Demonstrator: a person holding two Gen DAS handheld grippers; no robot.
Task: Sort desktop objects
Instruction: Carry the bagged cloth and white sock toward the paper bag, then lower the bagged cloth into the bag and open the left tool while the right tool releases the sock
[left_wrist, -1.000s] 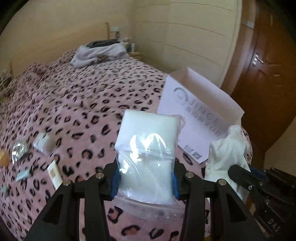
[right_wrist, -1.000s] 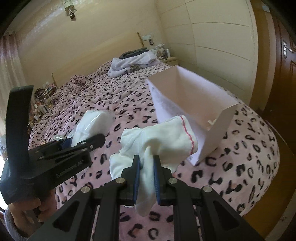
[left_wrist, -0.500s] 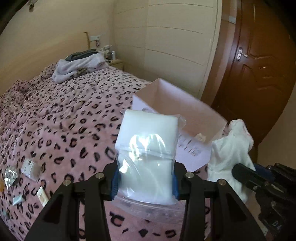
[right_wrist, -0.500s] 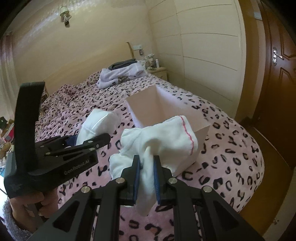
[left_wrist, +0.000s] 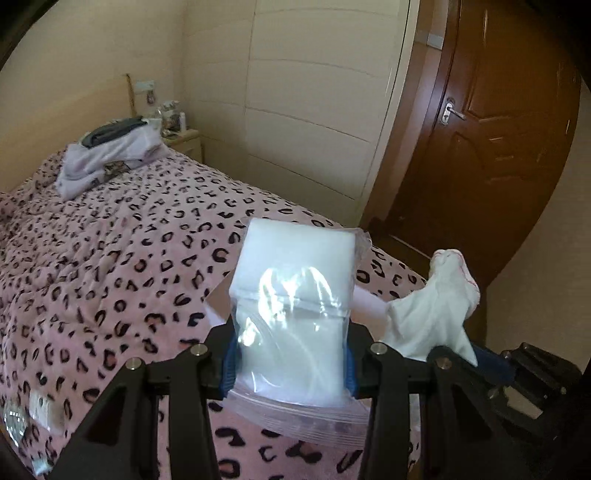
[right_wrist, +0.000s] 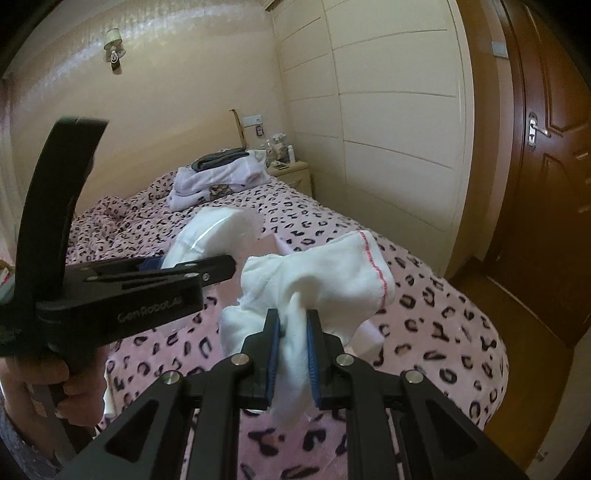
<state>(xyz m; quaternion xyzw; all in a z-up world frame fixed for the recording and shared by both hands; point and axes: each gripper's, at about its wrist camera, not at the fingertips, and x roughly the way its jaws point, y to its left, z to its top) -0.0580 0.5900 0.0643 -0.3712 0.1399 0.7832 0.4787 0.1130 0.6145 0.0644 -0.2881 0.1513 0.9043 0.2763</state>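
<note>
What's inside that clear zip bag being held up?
The clear zip bag shows a white, soft-looking folded pad filling its upper part; glare hides detail. Behind the bag and the white cloth, a pale box edge peeks out; its contents are covered.

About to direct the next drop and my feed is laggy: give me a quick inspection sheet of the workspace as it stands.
Surface: bed with pink leopard-print cover.
Job's things: zip bag of white pads and white cloth, both held up above the bed; pale box mostly hidden behind the cloth.
Clutter: small packets at the cover's near left edge; folded clothes by the headboard.
Grippers: left gripper shut on the zip bag; right gripper shut on the cloth.
Cables: nothing seen.
Surroundings: cream wardrobe, brown door closed, nightstand with bottles.
</note>
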